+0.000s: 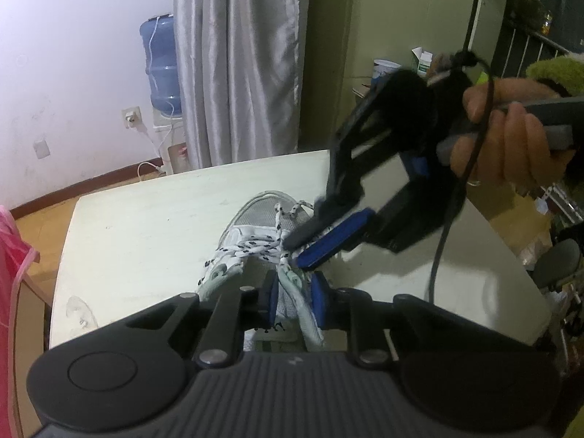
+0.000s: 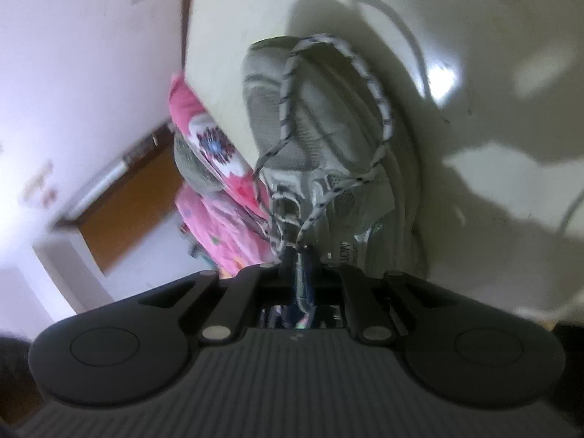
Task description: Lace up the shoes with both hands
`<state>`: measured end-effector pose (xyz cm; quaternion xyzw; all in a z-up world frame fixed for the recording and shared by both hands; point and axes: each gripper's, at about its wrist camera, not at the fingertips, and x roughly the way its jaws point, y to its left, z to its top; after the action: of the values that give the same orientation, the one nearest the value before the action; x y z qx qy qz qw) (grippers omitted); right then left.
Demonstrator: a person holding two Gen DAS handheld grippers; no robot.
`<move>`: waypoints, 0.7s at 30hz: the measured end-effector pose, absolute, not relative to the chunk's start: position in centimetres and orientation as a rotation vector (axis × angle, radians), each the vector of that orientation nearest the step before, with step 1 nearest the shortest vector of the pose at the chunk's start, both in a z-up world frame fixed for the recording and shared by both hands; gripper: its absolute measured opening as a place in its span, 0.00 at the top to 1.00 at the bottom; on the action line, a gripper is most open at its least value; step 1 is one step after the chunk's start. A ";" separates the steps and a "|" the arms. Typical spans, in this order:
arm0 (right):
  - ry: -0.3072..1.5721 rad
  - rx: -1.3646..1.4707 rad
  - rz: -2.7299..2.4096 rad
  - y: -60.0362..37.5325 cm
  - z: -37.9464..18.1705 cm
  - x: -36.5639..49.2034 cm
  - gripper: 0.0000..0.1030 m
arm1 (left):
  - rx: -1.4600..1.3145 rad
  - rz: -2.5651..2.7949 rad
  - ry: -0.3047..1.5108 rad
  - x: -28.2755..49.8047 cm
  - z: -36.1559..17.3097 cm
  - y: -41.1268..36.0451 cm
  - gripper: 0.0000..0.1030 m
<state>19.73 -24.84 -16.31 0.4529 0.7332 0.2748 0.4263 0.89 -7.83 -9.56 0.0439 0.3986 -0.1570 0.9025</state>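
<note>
A grey and white sneaker (image 1: 252, 233) lies on the white table (image 1: 146, 219), toe pointing away. It also shows in the right wrist view (image 2: 328, 138). Its white lace (image 2: 368, 76) has dark flecks and loops over the toe. My left gripper (image 1: 294, 297) is shut on the shoe's eyelet flap (image 1: 297, 292) near the tongue. My right gripper (image 1: 292, 250) comes in from the right and is shut on the lace right above the left gripper. In the right wrist view (image 2: 301, 255) the lace runs between its closed fingers.
A blue water bottle (image 1: 160, 69) on a dispenser and a grey curtain (image 1: 237, 62) stand behind the table. Pink cloth (image 2: 219, 189) hangs past the table's left edge. A cable (image 1: 449, 204) hangs from the right gripper. Clutter sits at the far right.
</note>
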 end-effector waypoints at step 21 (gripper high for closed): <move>0.489 -0.890 1.890 -17.1 -3.7 14.7 0.86 | 0.263 -0.401 0.767 -0.4 -9.9 -8.7 0.80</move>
<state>14.75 -17.12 -3.71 -0.3645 0.2003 0.7738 0.4777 -0.40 -8.67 -9.91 0.1272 0.3705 -0.1935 0.8995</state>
